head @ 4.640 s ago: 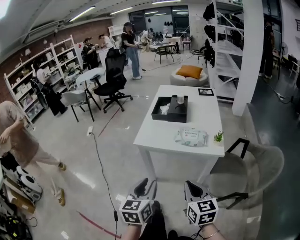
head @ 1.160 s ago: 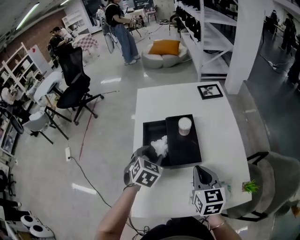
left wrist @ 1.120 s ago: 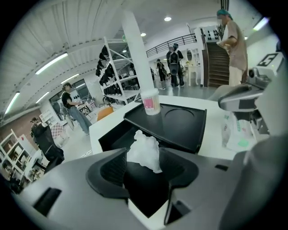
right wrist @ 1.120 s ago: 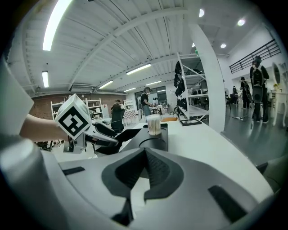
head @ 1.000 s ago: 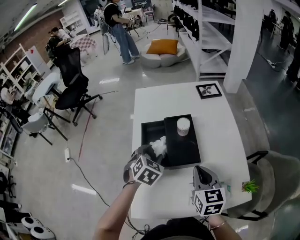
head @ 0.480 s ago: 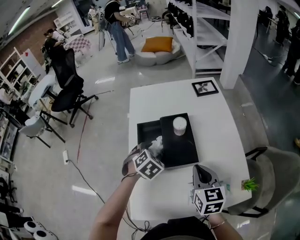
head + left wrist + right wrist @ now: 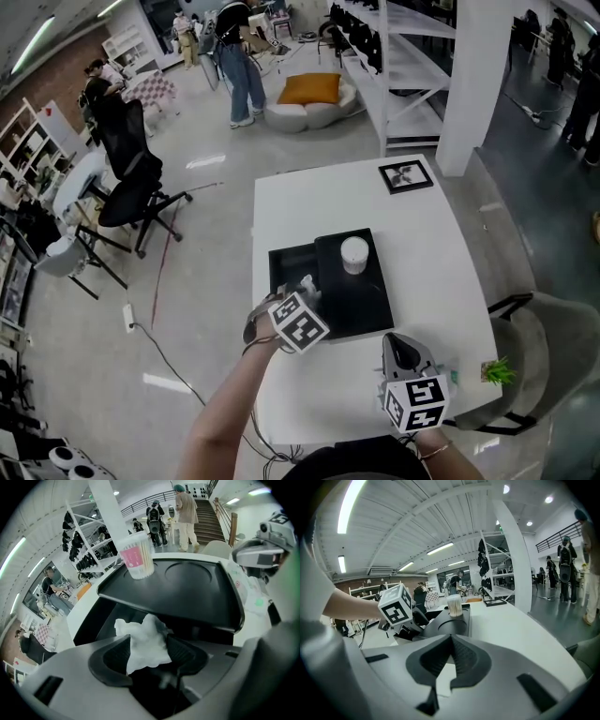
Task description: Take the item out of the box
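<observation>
A black box (image 7: 284, 265) sits mid-table, its black lid (image 7: 364, 302) slid to the right and resting across it. A clear cup of cotton swabs (image 7: 354, 254) stands on the lid. In the open left part lies a crumpled white tissue (image 7: 307, 283). My left gripper (image 7: 301, 289) reaches into that opening. In the left gripper view the tissue (image 7: 144, 641) sits between its wide-apart jaws, just at the pads (image 7: 117, 656). My right gripper (image 7: 398, 350) hovers over the table's near right, jaws together, holding nothing.
A framed picture (image 7: 405, 175) lies at the table's far right. A small green plant (image 7: 498, 372) stands at the near right edge beside a grey chair (image 7: 539, 342). A black office chair (image 7: 131, 178) and people stand far off to the left.
My left gripper has moved forward into the box's open part, so the white tissue now lies between its jaws. The right gripper has stayed in place.
</observation>
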`<state>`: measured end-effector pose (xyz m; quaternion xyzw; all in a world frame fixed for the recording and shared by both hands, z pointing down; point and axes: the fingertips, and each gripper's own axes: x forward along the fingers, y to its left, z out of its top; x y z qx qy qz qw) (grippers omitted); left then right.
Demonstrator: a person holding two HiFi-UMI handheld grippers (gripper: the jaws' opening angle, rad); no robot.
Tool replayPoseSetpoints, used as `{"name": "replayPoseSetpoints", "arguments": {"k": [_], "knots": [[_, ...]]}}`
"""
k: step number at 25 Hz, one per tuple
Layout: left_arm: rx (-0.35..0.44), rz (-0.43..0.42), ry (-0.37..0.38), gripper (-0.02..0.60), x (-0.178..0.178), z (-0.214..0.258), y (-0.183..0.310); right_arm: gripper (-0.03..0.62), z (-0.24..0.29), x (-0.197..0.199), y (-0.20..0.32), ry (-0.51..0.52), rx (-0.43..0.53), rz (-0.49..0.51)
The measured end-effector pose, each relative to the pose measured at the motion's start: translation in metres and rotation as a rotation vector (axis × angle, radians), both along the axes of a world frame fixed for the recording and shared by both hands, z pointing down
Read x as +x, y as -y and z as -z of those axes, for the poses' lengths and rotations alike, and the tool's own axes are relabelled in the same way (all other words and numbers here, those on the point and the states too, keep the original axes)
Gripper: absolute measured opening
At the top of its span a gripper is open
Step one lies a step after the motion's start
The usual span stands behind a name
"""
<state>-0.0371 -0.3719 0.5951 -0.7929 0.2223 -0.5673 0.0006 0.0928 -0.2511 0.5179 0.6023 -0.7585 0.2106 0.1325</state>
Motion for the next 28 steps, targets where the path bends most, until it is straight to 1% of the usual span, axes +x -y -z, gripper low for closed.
{"name": "replayPoseSetpoints", "arguments": {"k": [3, 7, 16, 22, 28], "knots": [[-0.006, -0.002, 0.009, 0.232, 0.000, -0.003, 0.001, 0.000, -0.002, 0.000, 0.001, 0.002, -0.006, 0.000], [-0.007, -0.009, 0.010, 0.213, 0.001, -0.004, -0.001, 0.000, -0.002, -0.001, 0.000, 0.002, -0.007, 0.005], [0.031, -0.013, 0.011, 0.149, -0.001, -0.001, -0.005, 0.000, 0.001, -0.007, 0.000, 0.000, -0.006, 0.024], [0.052, 0.038, -0.039, 0.130, -0.008, 0.010, -0.013, 0.000, 0.002, -0.009, -0.002, -0.001, -0.003, 0.034], [0.078, 0.112, -0.122, 0.127, -0.020, 0.026, -0.021, 0.000, 0.004, -0.017, -0.003, 0.002, 0.004, 0.050]]}}
